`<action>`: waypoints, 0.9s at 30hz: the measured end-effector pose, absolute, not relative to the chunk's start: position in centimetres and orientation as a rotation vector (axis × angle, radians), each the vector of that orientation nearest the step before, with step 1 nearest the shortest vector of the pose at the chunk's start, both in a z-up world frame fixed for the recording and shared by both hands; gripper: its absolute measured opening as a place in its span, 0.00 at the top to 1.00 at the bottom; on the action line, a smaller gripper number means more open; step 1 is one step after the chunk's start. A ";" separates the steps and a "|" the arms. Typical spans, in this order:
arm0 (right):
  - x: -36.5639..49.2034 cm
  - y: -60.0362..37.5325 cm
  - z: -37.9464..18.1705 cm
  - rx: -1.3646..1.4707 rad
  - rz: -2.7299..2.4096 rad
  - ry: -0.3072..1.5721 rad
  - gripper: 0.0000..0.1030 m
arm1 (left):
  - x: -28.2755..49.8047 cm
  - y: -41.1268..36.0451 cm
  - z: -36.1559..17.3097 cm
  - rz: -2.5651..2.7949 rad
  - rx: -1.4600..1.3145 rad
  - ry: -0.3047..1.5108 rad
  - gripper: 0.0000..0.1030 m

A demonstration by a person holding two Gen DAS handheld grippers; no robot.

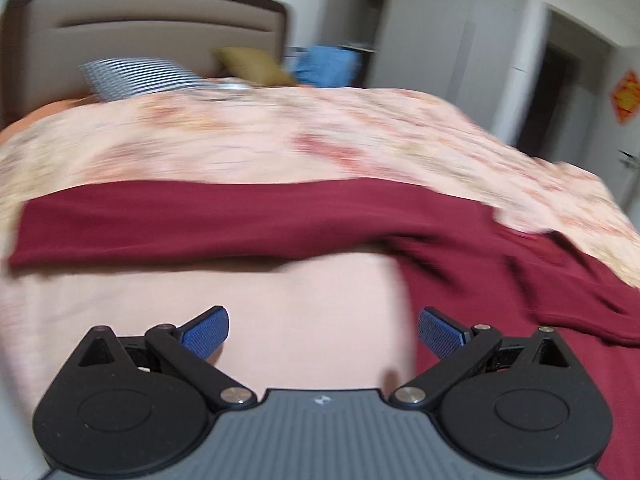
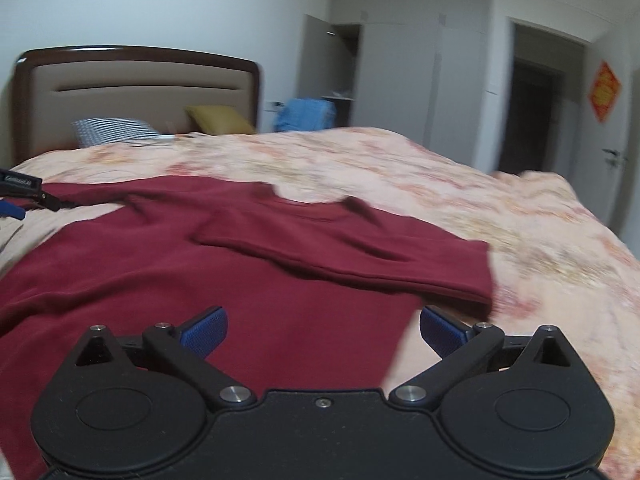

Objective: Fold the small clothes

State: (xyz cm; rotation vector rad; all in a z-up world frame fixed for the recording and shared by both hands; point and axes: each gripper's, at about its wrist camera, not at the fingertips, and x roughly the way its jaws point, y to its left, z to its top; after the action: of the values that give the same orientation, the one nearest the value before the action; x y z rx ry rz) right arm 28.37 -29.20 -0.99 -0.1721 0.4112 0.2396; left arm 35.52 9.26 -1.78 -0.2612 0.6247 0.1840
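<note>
A dark red shirt (image 2: pixel 224 264) lies spread on the bed, its right sleeve (image 2: pixel 360 256) folded across the body below the neckline. In the left wrist view the same shirt (image 1: pixel 256 220) shows as a long red band, with more red cloth at the lower right. My left gripper (image 1: pixel 323 330) stands open over bare pink bedding, nothing between its blue pads. Above the shirt's lower right part my right gripper (image 2: pixel 323 330) is wide open and holds nothing. At the far left edge of the right wrist view the left gripper (image 2: pixel 24 196) is partly seen.
The floral pink bedspread (image 2: pixel 480 208) covers the bed. At the headboard (image 2: pixel 136 84) lie a striped pillow (image 2: pixel 112 130) and a mustard pillow (image 2: pixel 220 120). Beyond the bed's far side sit a blue item (image 2: pixel 308 114), wardrobe doors (image 2: pixel 400 80) and a dark doorway (image 2: pixel 532 116).
</note>
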 end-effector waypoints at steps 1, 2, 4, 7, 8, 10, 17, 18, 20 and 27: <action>28.3 -28.6 -1.2 -0.186 0.258 0.408 0.01 | 35.0 11.1 -2.0 0.224 -0.274 0.625 0.00; 28.3 -28.0 -1.5 -0.202 0.271 0.409 0.01 | 34.6 12.7 -2.3 0.267 -0.287 0.629 0.00; 28.4 -27.0 -2.3 -0.236 0.281 0.423 0.01 | 33.8 16.0 -2.8 0.348 -0.330 0.634 0.00; 28.9 -26.0 -3.5 -0.289 0.270 0.452 0.01 | 33.2 20.3 -3.7 0.442 -0.425 0.620 0.00; 28.9 -25.8 -3.9 -0.301 0.265 0.456 0.01 | 33.0 21.6 -4.1 0.468 -0.461 0.615 0.00; 29.0 -25.7 -4.2 -0.302 0.263 0.459 0.01 | 32.9 23.8 -4.7 0.509 -0.535 0.605 0.00; 29.6 -26.4 -4.7 -0.260 0.267 0.494 0.01 | 32.1 28.5 -6.5 0.575 -0.805 0.486 0.02; 29.7 -26.3 -4.8 -0.264 0.265 0.495 0.01 | 32.1 28.7 -6.5 0.585 -0.817 0.462 0.08; 29.8 -26.2 -4.8 -0.270 0.263 0.497 0.01 | 32.0 28.6 -6.5 0.613 -0.818 0.414 0.24; 29.9 -26.3 -4.9 -0.265 0.265 0.500 0.01 | 31.9 29.4 -5.8 0.640 -0.801 0.322 0.89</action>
State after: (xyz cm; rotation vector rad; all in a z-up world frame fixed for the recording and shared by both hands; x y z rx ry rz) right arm 29.89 -26.34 -4.94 -0.2648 0.4997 0.2654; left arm 31.86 29.38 -5.76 -0.8009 0.3220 0.6396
